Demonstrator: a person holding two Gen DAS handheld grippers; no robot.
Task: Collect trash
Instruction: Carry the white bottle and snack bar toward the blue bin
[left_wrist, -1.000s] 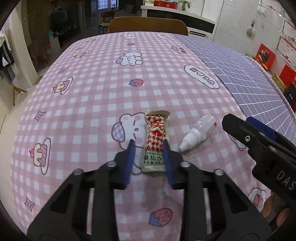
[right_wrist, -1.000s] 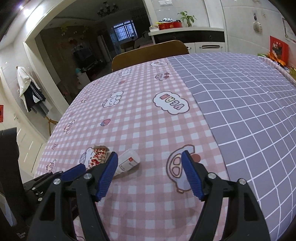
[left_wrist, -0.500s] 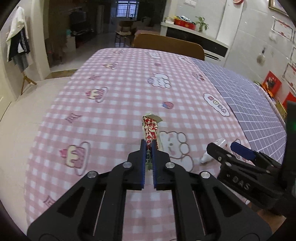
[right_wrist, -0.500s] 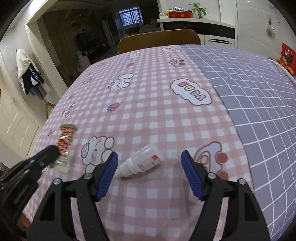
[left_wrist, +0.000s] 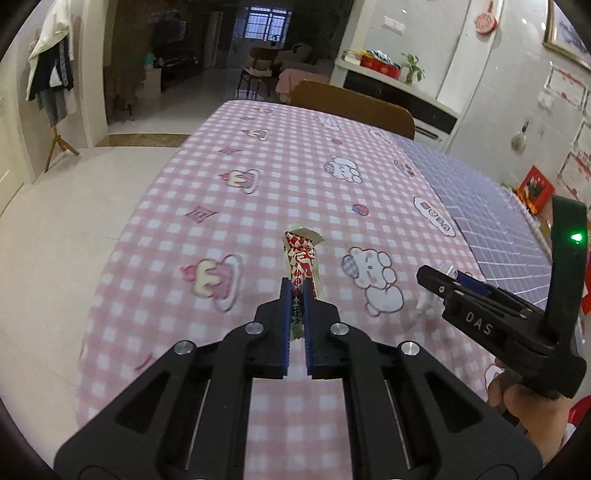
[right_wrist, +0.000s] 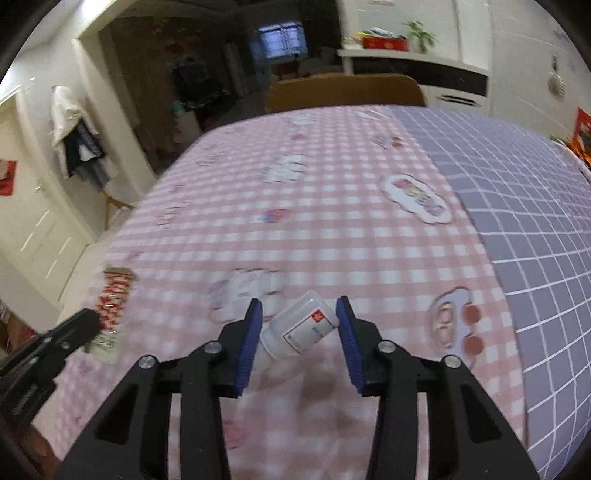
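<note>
Left tongs (left_wrist: 295, 295) pinch a red-white checked snack wrapper (left_wrist: 303, 254) edge-on, while right tongs (right_wrist: 299, 314) stand spread around a small white bottle (right_wrist: 299, 332) lying near the counter's (right_wrist: 332, 236) front edge.

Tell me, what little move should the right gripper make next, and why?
Probably close. The right gripper is open with the small white bottle lying between its blue fingers on the checked tablecloth, not yet clamped. The left gripper is already shut on the red snack wrapper.
</note>
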